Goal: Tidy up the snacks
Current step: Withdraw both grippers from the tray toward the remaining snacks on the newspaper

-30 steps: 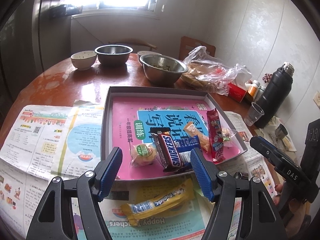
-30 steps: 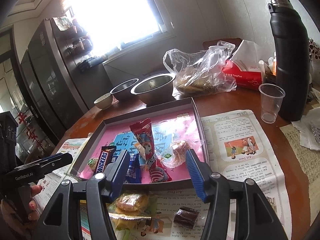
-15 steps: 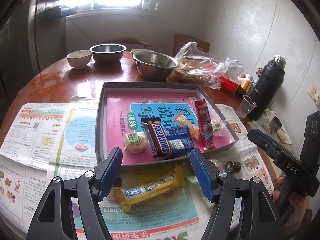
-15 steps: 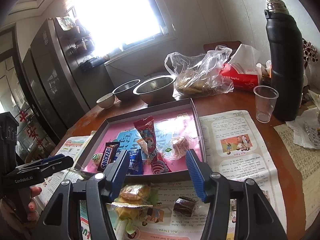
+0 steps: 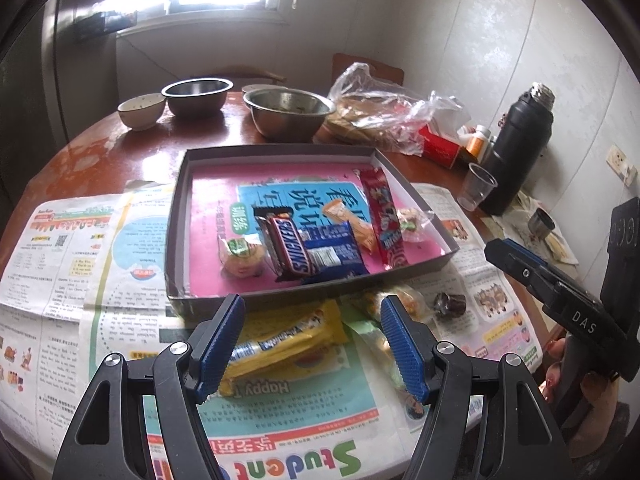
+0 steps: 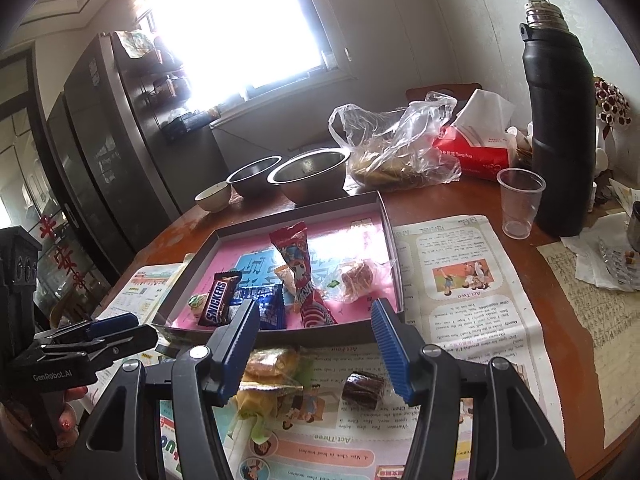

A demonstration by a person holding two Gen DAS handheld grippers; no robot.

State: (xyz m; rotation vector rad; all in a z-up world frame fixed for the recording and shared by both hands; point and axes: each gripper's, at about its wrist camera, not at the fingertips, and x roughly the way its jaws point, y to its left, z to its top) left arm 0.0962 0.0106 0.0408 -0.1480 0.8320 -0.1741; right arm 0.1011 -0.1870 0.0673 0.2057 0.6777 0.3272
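Both tongs are held apart with nothing between the ribbed blue pads: the left tongs [image 5: 312,336] hang over the yellow bar [image 5: 280,344], and the right tongs [image 6: 314,344] over the small dark chocolate [image 6: 363,389] and the crinkled golden pastry packet [image 6: 272,362]. These three snacks lie on the newspaper [image 5: 280,420] just in front of the grey tray [image 5: 176,216]; the others, among them the Snickers bar [image 5: 286,250], the blue wafer pack [image 5: 334,250] and the long red stick pack [image 5: 382,216], are already laid inside on the pink liner.

The yellow bar is flat, slick and film-wrapped, so it is likely to be skidded along the paper, or only its loose wrapper to be pinched, if the pads are closed too high. The thin newspaper can be caught with it and dragged, and the light, shallow cardboard tray just beside it can be nudged by a finger. The chocolate is small and rounded in a glossy wrapper, so it may be squirted out sideways under pressure. The pastry packet looks soft and can be crushed. The two tongs are near each other, so a collision is possible if both are lowered together. The clear plastic cup [image 6: 520,208] is light and easily toppled.
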